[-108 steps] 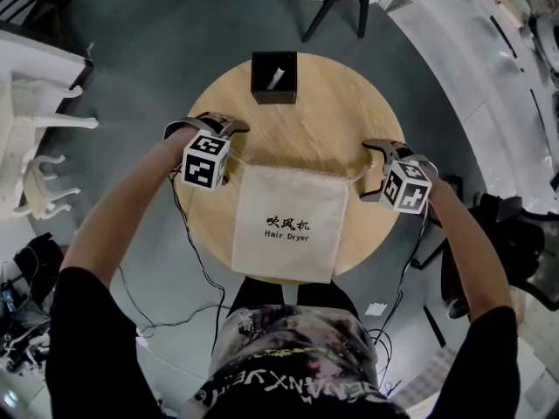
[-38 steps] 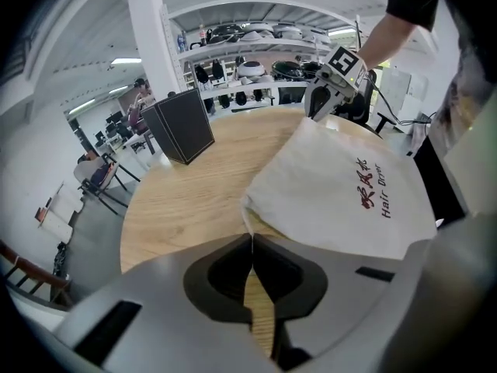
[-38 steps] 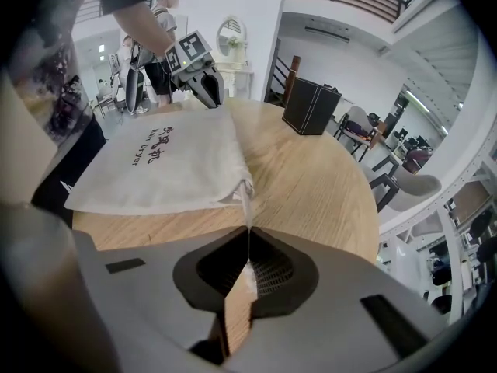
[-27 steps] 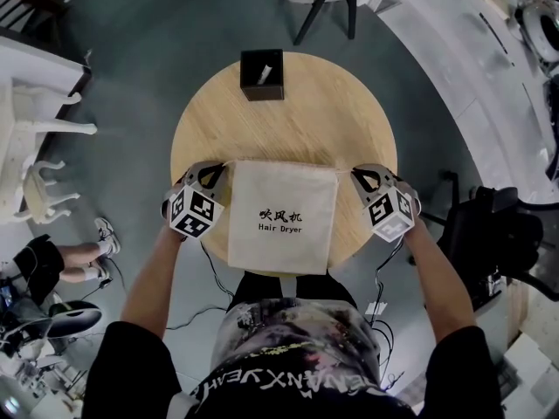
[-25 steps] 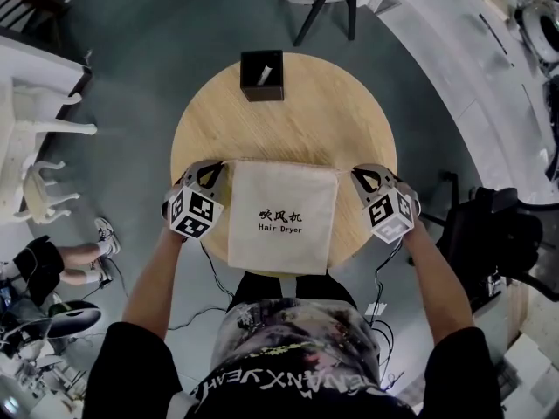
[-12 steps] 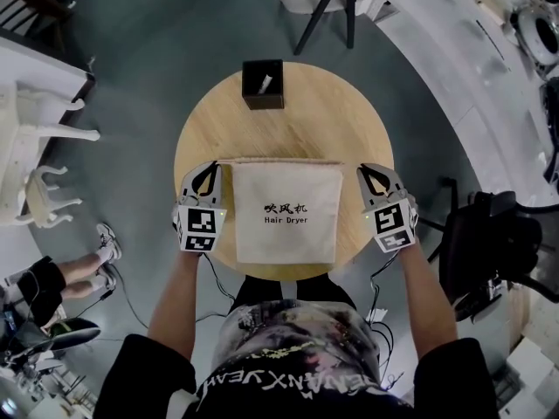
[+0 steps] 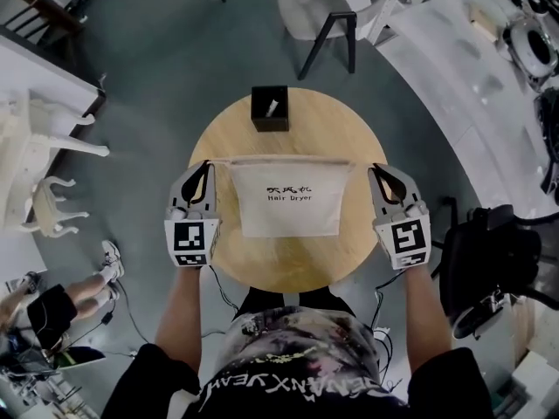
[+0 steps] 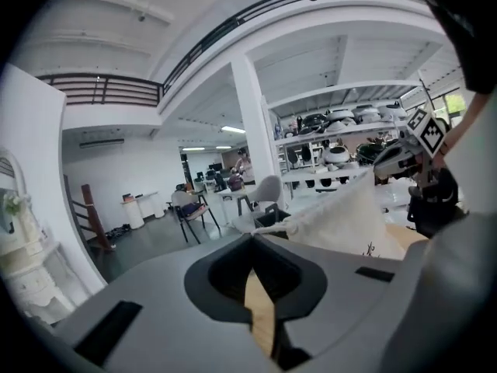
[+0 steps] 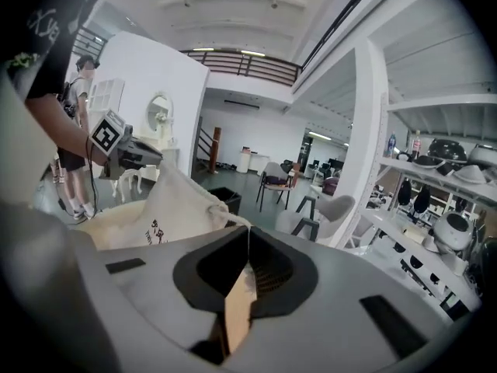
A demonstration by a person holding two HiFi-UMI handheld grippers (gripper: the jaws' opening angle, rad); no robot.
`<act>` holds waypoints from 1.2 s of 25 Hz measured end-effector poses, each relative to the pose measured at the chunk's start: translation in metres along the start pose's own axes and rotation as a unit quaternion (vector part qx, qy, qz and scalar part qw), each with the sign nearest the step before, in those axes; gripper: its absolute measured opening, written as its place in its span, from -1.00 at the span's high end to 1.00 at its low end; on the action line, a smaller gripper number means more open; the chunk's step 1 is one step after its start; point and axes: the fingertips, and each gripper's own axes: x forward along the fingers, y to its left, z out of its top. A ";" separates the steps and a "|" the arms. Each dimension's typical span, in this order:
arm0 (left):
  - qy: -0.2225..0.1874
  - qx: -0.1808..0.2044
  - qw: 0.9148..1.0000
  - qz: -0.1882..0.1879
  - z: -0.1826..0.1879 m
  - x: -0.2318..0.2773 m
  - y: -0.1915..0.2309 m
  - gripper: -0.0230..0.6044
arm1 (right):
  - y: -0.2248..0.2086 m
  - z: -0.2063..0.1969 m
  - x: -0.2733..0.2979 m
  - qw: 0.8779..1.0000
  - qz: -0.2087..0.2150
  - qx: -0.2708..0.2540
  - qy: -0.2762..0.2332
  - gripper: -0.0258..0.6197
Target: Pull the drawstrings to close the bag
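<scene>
A cream drawstring bag (image 7: 293,201) with black "Hair Dryer" print hangs over the round wooden table (image 7: 288,138), its top edge stretched straight. From each top corner a thin drawstring (image 7: 218,160) runs out to a gripper. My left gripper (image 7: 206,166) is shut on the left string, and my right gripper (image 7: 378,169) is shut on the right string. In the left gripper view the bag (image 8: 349,216) rises to a peak and its string enters my left gripper (image 8: 252,243). The right gripper view shows the bag (image 9: 167,208) the same way at my right gripper (image 9: 248,243).
A black open box (image 7: 270,108) with a white item inside stands at the table's far edge. A grey chair (image 7: 327,7) is beyond it, white furniture (image 7: 35,173) is left, a black chair (image 7: 489,251) is right. A person's legs (image 7: 52,295) lie on the floor at left.
Both grippers have moved up and forward, still shut on the strings. The bag's top edge has been drawn taut and lifted, so the bag looks shorter than before.
</scene>
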 end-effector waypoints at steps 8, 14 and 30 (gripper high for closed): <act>-0.099 0.000 0.995 0.019 0.098 -0.023 0.031 0.87 | -0.029 0.089 -0.027 0.996 -0.039 -0.011 -0.084 0.91; -0.138 -0.007 0.990 0.035 0.139 -0.034 0.049 0.87 | -0.043 0.137 -0.040 0.990 -0.062 -0.020 -0.125 0.91; -0.204 -0.021 0.977 0.057 0.223 -0.078 0.093 0.87 | -0.059 0.209 -0.078 0.979 -0.077 0.008 -0.189 0.91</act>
